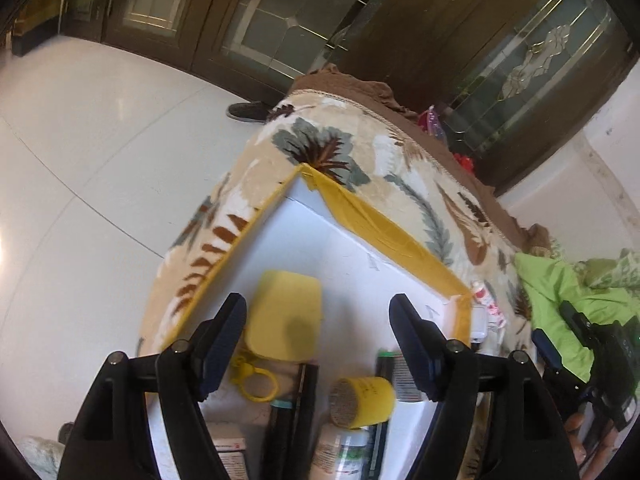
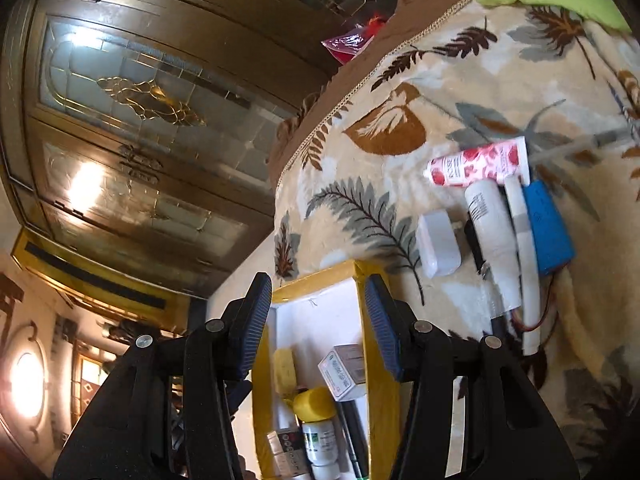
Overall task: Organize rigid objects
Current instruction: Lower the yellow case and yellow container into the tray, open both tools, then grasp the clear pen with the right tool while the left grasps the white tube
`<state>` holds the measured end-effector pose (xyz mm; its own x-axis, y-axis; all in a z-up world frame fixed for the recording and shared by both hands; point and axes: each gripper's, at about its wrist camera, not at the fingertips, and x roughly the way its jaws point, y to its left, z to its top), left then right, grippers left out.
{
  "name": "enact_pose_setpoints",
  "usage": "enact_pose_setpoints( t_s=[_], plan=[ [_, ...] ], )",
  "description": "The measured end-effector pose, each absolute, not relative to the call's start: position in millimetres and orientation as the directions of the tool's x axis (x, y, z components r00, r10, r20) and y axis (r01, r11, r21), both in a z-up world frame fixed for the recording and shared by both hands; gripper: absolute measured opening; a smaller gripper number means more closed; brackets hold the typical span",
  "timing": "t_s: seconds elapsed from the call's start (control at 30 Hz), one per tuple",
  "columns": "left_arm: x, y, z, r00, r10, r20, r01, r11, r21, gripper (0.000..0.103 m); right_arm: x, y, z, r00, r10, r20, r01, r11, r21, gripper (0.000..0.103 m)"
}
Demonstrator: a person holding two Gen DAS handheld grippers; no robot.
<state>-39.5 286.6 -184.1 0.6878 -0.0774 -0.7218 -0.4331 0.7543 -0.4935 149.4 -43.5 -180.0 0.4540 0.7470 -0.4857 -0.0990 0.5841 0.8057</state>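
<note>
A white box with a yellow taped rim sits on a leaf-patterned blanket. In it lie a flat yellow case, a yellow-capped cylinder, a white bottle, dark pens and a small carton. My left gripper hangs open over the box with nothing between its fingers. My right gripper is open and empty above the box's end rim. On the blanket beside the box lie a pink floral tube, a white bottle, a small white block, a blue pack with wires and a syringe.
A green cloth lies at the blanket's right end. Dark wooden cabinets with glass doors stand behind. White floor tiles spread to the left, with a dark shoe by the cabinet. A red bag sits past the blanket's edge.
</note>
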Motion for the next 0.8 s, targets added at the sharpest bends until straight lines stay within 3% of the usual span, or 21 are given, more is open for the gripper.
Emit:
enact_pose_setpoints(
  t_s=[0.37, 0.57, 0.7, 0.8],
  plan=[
    [-25, 208, -160, 0.683, -0.128, -0.719, -0.316, 0.836, -0.448, 0.074, 167, -138, -198, 0.558, 0.592, -0.581, 0.191, 0.590, 0.785, 0.049],
    [-12, 147, -159, 0.628, -0.226, -0.745, -0.201, 0.877, -0.436, 0.074, 173, -181, -201, 0.570, 0.563, -0.598, 0.237, 0.584, 0.776, 0.049],
    [-12, 122, -158, 0.607, -0.248, -0.755, -0.157, 0.894, -0.420, 0.074, 168, -227, -204, 0.606, 0.440, -0.662, 0.282, 0.660, 0.696, 0.049],
    [-12, 109, -160, 0.589, -0.264, -0.764, -0.130, 0.902, -0.411, 0.074, 172, -248, -222, 0.594, 0.425, -0.683, 0.310, 0.662, 0.682, 0.047]
  ],
)
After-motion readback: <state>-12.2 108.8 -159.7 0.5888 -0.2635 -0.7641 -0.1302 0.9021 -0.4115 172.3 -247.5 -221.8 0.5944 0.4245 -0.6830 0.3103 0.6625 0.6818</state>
